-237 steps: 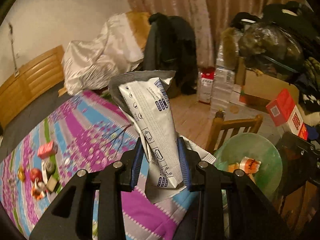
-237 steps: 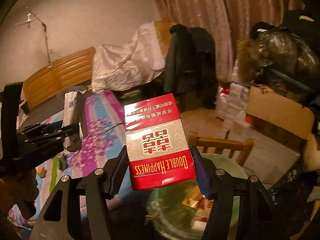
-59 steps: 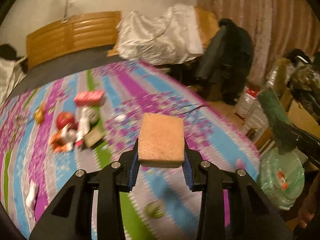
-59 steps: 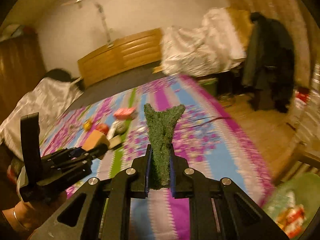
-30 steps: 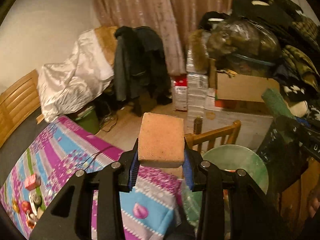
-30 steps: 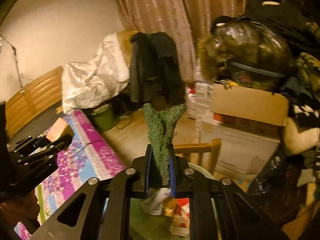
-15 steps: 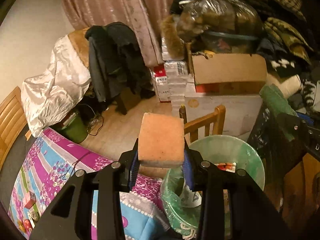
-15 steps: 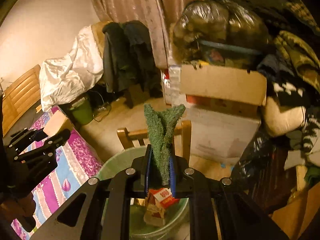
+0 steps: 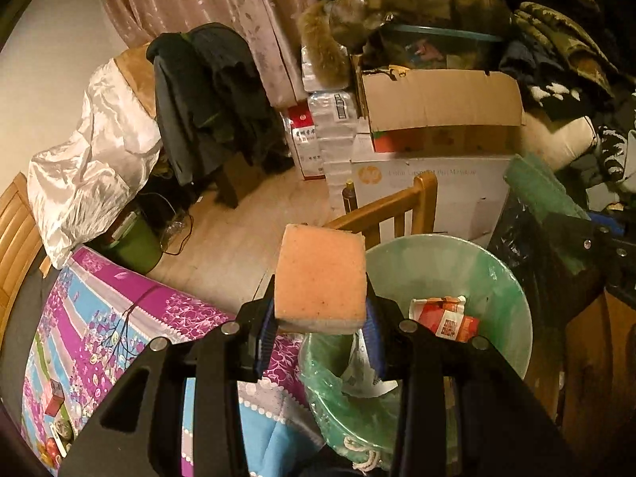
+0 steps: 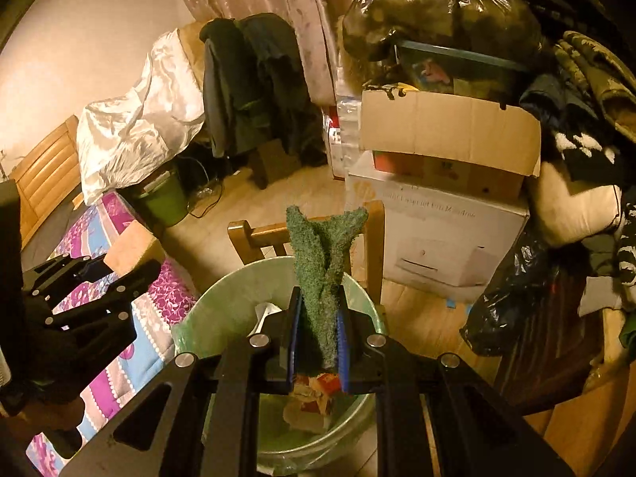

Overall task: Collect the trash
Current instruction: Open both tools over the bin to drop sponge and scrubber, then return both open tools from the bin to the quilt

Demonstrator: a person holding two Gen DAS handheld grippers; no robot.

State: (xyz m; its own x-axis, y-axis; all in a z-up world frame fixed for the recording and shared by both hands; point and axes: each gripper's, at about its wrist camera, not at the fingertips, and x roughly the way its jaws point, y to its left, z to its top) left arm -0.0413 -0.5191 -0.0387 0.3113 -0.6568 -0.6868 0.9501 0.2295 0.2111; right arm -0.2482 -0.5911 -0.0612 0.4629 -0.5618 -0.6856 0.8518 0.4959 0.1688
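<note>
My left gripper (image 9: 320, 324) is shut on an orange sponge (image 9: 321, 276) and holds it just left of the rim of the green-lined trash bin (image 9: 512, 286). My right gripper (image 10: 318, 328) is shut on a folded green scouring pad (image 10: 324, 262) and holds it above the bin's opening (image 10: 222, 294). The bin holds a red carton (image 9: 445, 320) and white wrappers. The left gripper with the sponge (image 10: 133, 246) shows at the left of the right wrist view. The pad (image 9: 540, 198) shows at the right of the left wrist view.
A wooden chair back (image 10: 258, 234) stands behind the bin. Cardboard boxes (image 9: 437, 119) and bagged clothes are stacked beyond it. The bed with a purple patterned cover (image 9: 99, 318) lies to the left, with small items (image 9: 53, 397) on it. A black bag (image 10: 516, 302) hangs at right.
Both grippers have swung from the bed to the trash bin and dropped lower over it, still holding the sponge and the pad. The bin now sits directly below them.
</note>
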